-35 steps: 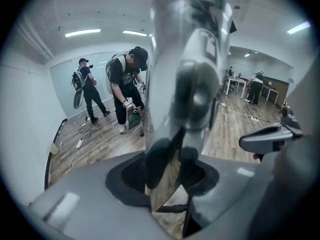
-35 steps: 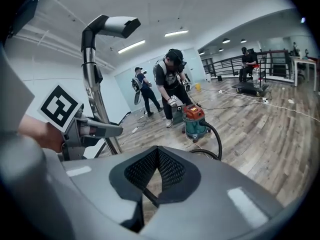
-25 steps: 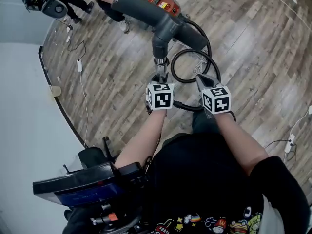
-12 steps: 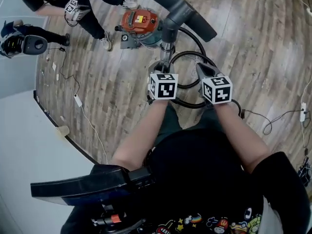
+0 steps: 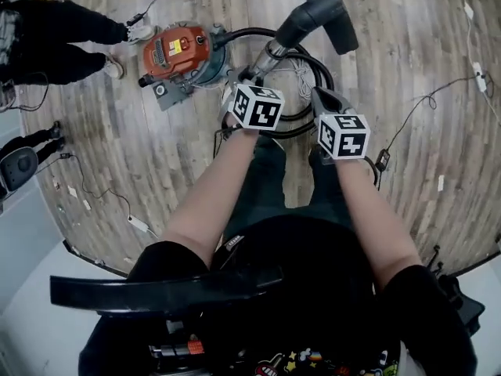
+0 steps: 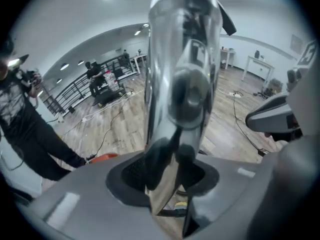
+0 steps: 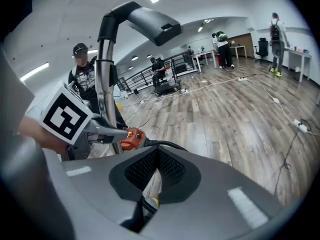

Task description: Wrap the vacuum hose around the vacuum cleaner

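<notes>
— What do the hands have?

— The left gripper (image 5: 247,78) is clamped on the shiny wand tube (image 6: 182,69), which fills the middle of the left gripper view. The right gripper (image 5: 321,96), just beside it, has its jaws closed on the black vacuum hose (image 5: 249,30), low in its own view.

— Same as half a second ago?

— Yes, both holds are unchanged. The picture has swung round, though. The vacuum cleaner (image 5: 178,53), orange, sat at the upper middle of the head view and now lies at the upper left on the wooden floor (image 5: 423,131). A second ago only a sliver of it showed behind the wand.

— And the wand?

— Its dark elbow (image 5: 313,14) pointed straight up the frame and now leans to the upper right.

— The hose?

— It leaves the cleaner's top and loops on the floor beside it, at the upper middle, not around the body.

— Anyone else?

— A person's dark legs (image 5: 55,34), earlier above the cleaner, are now at the left edge.
</notes>
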